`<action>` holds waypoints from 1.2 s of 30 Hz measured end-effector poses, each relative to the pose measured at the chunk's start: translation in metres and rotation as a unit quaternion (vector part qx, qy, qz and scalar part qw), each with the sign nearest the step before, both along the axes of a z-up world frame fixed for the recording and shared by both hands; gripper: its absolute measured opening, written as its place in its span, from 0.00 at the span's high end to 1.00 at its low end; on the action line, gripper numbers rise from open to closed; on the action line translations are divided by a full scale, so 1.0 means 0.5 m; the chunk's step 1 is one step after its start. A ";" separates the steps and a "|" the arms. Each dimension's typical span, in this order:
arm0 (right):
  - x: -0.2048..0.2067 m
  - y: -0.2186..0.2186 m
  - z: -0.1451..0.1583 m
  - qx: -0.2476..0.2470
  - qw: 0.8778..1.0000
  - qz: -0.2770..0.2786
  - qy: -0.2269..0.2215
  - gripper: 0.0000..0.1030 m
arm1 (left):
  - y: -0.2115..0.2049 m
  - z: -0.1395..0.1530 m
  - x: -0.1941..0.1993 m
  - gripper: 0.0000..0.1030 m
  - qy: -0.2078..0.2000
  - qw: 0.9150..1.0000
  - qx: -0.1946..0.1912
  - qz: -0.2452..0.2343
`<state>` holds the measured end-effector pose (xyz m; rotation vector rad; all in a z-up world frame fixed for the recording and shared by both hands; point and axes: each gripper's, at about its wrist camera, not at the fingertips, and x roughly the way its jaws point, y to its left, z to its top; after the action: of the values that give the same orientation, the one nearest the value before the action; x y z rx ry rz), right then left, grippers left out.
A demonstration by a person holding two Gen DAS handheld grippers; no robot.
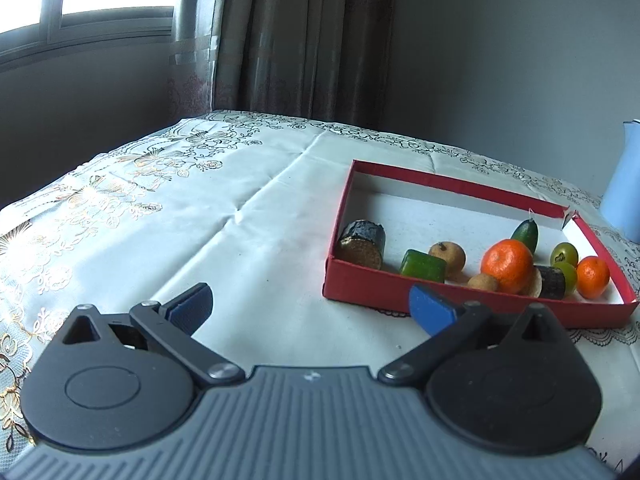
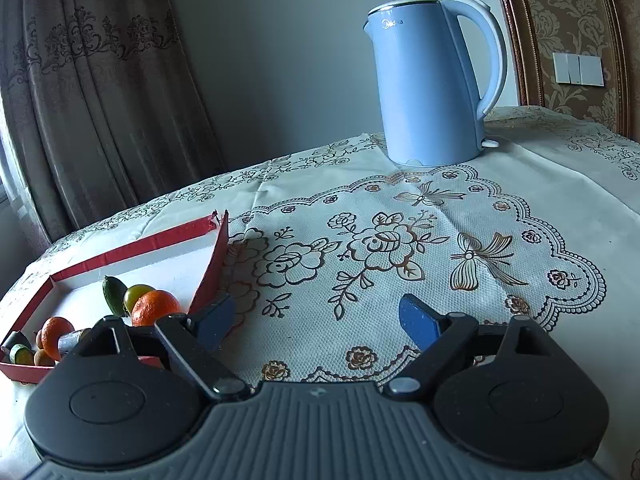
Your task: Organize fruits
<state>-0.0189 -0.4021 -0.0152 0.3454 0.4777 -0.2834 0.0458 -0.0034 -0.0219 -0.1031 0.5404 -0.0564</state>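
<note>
Both jaws of the left hand-held gripper (image 1: 312, 308) stand wide apart over bare counter (image 1: 248, 264), holding nothing. Rightward, the red box (image 1: 440, 300) holds all visible fruit, including a large mandarin (image 1: 507, 265) and a small one (image 1: 592, 276). The right hand-held gripper (image 2: 318, 322) is likewise open and empty, with the blue kettle (image 2: 428, 80) beyond. Judgement: gathering appears finished; next, check for strays.

From the left wrist we look low across the tabletop (image 1: 248, 216) toward the curtain, the red box (image 1: 460, 296) close at right, while the right wrist faces the kettle (image 2: 432, 80), sharing that box (image 2: 208, 272) at its left edge.
</note>
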 end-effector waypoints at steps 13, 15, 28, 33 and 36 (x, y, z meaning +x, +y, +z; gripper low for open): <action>0.001 0.006 0.001 -0.013 1.000 -0.008 0.008 0.10 | -0.007 -0.006 0.002 0.00 0.008 1.000 0.006 -0.010; 0.001 0.007 0.001 -0.016 1.000 -0.008 0.010 0.10 | -0.006 -0.007 0.003 0.00 0.009 1.000 0.003 -0.008; 0.003 0.013 0.001 -0.024 1.000 -0.006 0.015 0.10 | -0.005 -0.007 0.003 0.00 0.009 1.000 0.005 -0.007; -0.003 0.014 0.004 -0.024 1.000 -0.008 0.004 0.10 | -0.006 -0.006 0.002 0.00 0.006 1.000 0.005 -0.008; -0.011 0.019 0.008 -0.032 0.999 -0.001 -0.012 0.10 | -0.010 -0.005 0.000 0.00 0.003 1.000 0.010 -0.012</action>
<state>-0.0244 -0.3924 -0.0111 0.2863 0.4440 -0.2950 0.0458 -0.0082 -0.0243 -0.0773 0.5487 -0.0733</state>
